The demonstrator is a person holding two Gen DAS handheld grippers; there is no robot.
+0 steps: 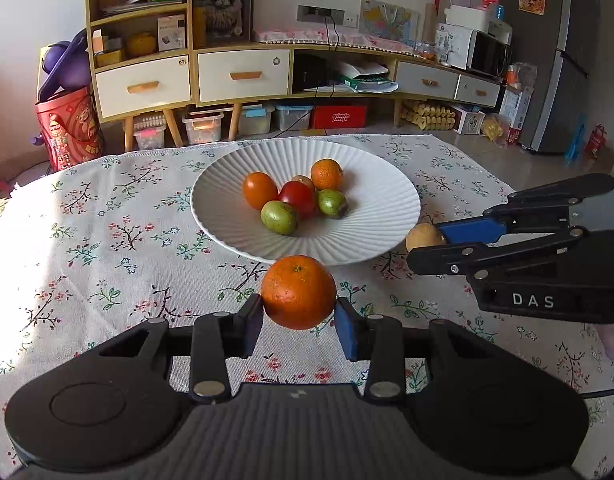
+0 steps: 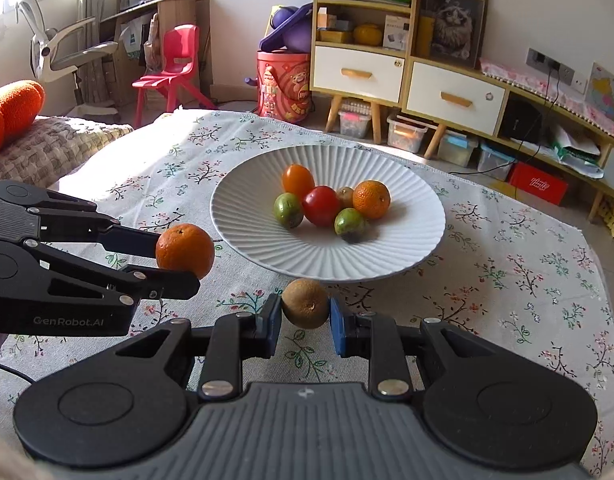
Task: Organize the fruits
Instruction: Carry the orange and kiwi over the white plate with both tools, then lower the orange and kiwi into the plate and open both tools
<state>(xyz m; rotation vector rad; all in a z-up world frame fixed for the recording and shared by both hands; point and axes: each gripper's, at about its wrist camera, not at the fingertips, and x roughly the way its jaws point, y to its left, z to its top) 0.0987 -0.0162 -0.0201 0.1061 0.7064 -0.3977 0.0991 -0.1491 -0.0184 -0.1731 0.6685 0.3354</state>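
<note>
A white ribbed plate (image 1: pixel 367 236) (image 2: pixel 407 248) stands mid-table and holds several fruits: two oranges, a red tomato (image 1: pixel 297 197) (image 2: pixel 321 205), two green kiwis and a small brown fruit. My left gripper (image 1: pixel 299 320) (image 2: pixel 179 258) is shut on an orange (image 1: pixel 298 291) (image 2: pixel 185 251), held just in front of the plate's near rim. My right gripper (image 2: pixel 305 318) (image 1: pixel 425 242) is shut on a brown kiwi (image 2: pixel 305 308) (image 1: pixel 424 236), beside the plate's near rim.
The table carries a floral cloth (image 1: pixel 107 240) (image 2: pixel 507 280). Behind it stand a wooden sideboard with drawers (image 1: pixel 243 76) (image 2: pixel 455 100), storage boxes on the floor, a red bucket (image 1: pixel 69 132) (image 2: pixel 283 88) and a red chair (image 2: pixel 175 68).
</note>
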